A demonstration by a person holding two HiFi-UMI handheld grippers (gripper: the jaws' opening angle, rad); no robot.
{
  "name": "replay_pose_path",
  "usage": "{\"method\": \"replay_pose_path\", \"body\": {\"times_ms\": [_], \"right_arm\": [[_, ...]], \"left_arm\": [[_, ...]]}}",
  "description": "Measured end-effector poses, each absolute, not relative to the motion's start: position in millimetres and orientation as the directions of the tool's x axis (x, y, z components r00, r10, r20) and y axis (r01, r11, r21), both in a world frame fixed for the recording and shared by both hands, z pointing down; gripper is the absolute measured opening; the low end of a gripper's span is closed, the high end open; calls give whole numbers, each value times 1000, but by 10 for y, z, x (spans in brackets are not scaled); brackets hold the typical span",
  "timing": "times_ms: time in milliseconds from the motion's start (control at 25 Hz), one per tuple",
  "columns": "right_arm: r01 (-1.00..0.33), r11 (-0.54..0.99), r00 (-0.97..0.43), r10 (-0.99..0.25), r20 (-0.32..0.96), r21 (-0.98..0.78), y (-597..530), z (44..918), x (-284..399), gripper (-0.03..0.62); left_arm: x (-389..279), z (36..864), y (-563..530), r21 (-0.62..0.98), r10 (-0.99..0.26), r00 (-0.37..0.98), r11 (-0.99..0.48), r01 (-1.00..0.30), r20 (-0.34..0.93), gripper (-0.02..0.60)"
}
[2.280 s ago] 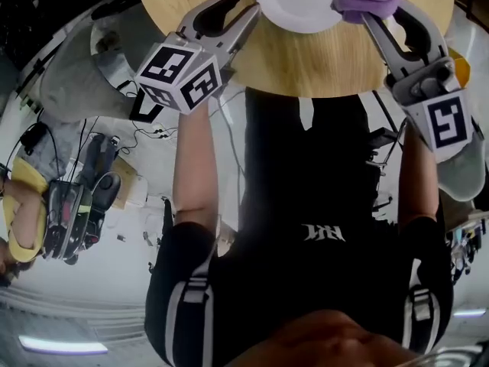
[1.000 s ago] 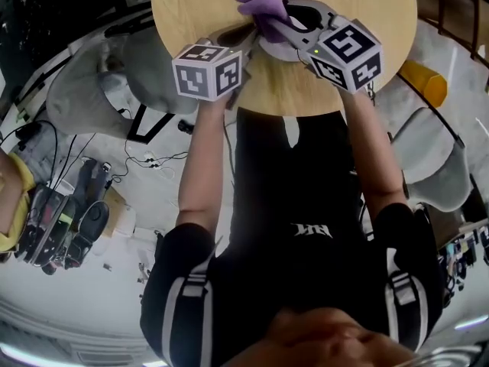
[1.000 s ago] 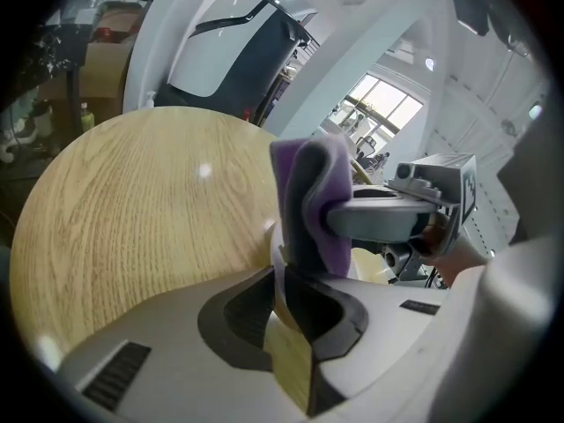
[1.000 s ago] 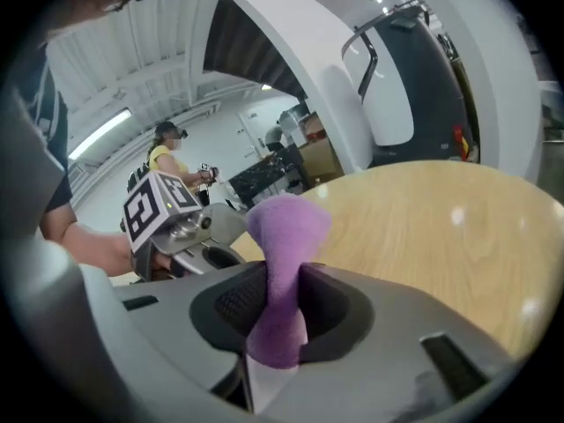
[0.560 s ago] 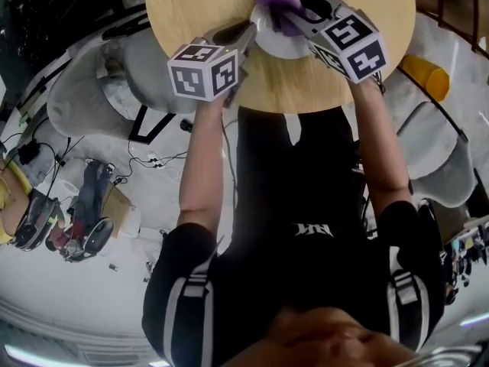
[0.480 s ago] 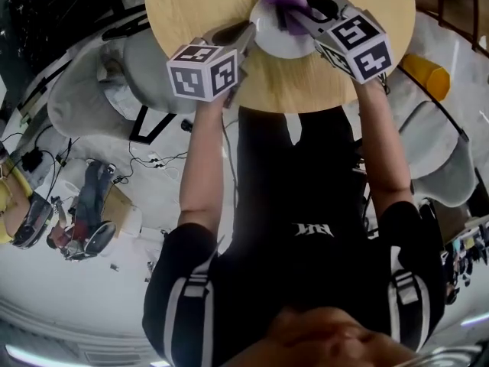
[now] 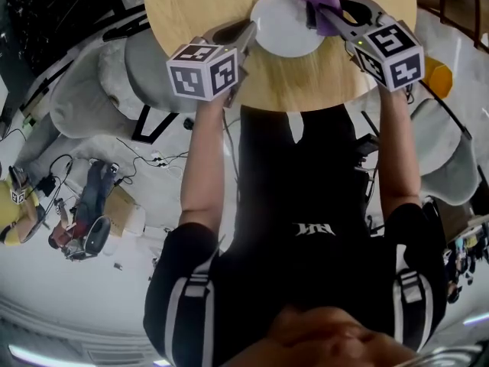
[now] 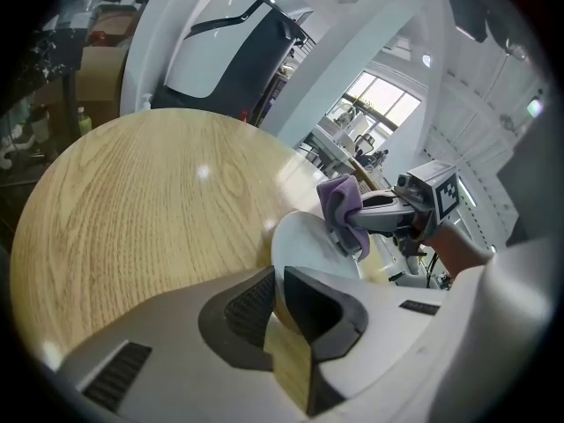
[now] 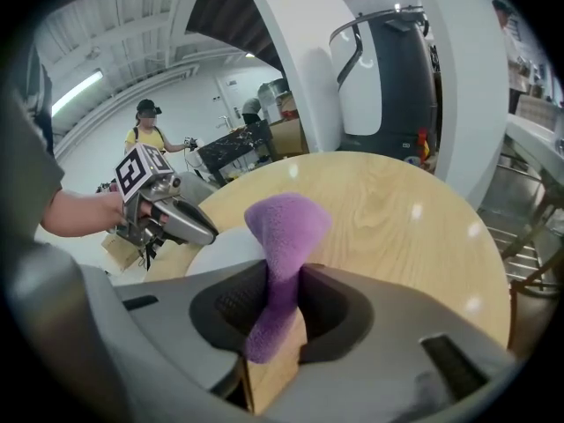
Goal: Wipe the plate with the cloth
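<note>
The left hand-held gripper (image 8: 278, 282) is keeping its jaws narrow, pinching the near rim of the white plate (image 8: 304, 247) low in the centre of its own view. In the head view its tips are meeting the plate's left edge at the top centre of the frame.

The right hand-held gripper (image 9: 280, 300) is clamping a purple cloth (image 9: 286, 223). The cloth's bunched end is standing up past the jaws, and its tail is hanging down between them. In the head view the cloth is sitting at the plate's upper right rim, and that gripper's jaws are covering part of that rim. Whether the cloth is pressing on the plate cannot be told.

The plate is lying flat on the round wooden counter (image 7: 200, 6), which is filling the top of the head view.

Grey chairs (image 7: 88, 90) are standing just beside the counter at the left and right of that frame, and a yellow object (image 7: 438, 75) is lying near the right one. A dark-and-white chair (image 9: 388, 69) is rising beyond the counter's far edge. A person in yellow (image 9: 148, 132) is standing well apart in the upper left of the right gripper view. Cables and bags (image 7: 80, 205) are lying on the floor at the left of the head view.
</note>
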State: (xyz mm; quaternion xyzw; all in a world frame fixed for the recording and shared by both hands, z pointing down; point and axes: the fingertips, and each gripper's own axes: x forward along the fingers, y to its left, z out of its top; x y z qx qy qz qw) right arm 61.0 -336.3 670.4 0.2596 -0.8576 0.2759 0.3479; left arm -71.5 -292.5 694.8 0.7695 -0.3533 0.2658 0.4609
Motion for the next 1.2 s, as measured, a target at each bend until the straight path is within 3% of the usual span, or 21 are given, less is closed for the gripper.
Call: {"method": "replay_pose_path", "body": {"times_ms": [200,320,520,840,1200], "right_arm": [[-612,710,-704,-289,649,-348,-3399,6410,265,94],[-542,737,-767,-237,596,-404,-3327,6364,-151,94],[-502,745,-767,-148,624,-439,-3155,6665,-448,94],[-544,759,-701,-176,691,-358,-3173,6770,-138,92],[-644,713,-617,-270,739,-277,-3216,6706,768,92]], "left_arm": [[-738,6953,-2921,518,-303,605,-322,-792,737,38],[-740,6956,-2922,515,-305,602,-321,-795,738,38],[-707,6947,-2920,513,-309,600,-320,-797,738,38],[-696,6949,-2914,507,-309,597,-328,-797,740,37],[-703,6955,-2887,511,-306,599,-325,-796,740,37]]}}
